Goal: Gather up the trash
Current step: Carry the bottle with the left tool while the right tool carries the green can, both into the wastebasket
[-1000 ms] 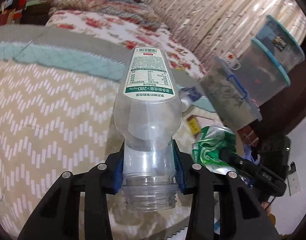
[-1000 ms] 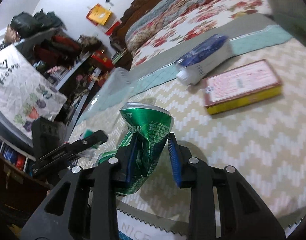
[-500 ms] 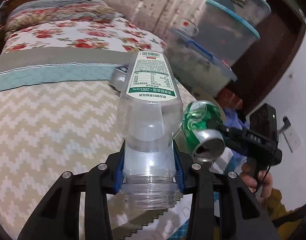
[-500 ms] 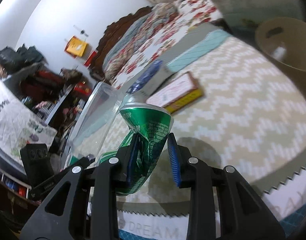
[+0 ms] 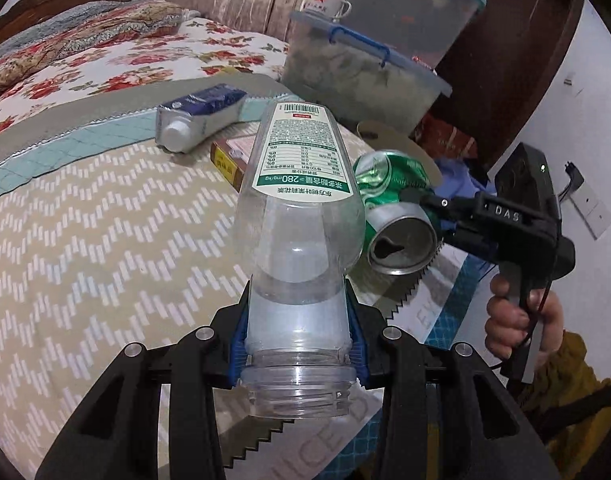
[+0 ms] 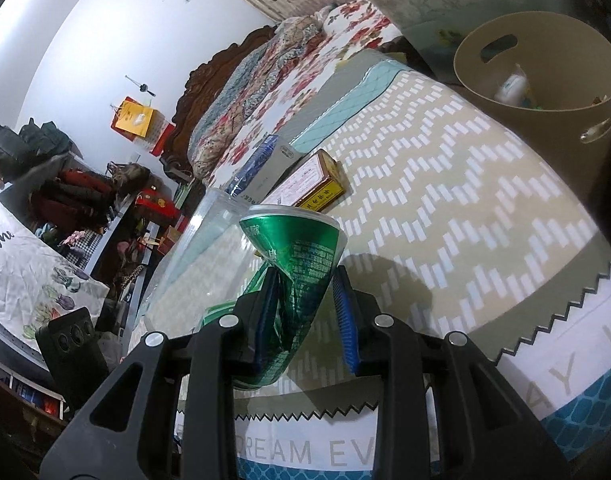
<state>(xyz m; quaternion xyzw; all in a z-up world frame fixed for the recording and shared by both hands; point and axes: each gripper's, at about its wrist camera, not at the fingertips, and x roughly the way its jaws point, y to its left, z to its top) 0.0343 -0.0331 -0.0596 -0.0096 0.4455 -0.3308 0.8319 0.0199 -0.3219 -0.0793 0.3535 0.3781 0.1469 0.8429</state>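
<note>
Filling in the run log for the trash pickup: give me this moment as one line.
left gripper: jaws on clear plastic bottle | right gripper: jaws on crushed green can | beige bin: beside bed | milk carton, box: on bed

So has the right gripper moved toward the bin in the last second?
Yes. The tan bin, absent from the right wrist view a second ago, now stands at upper right, with the right gripper and its can swung toward it.
</note>
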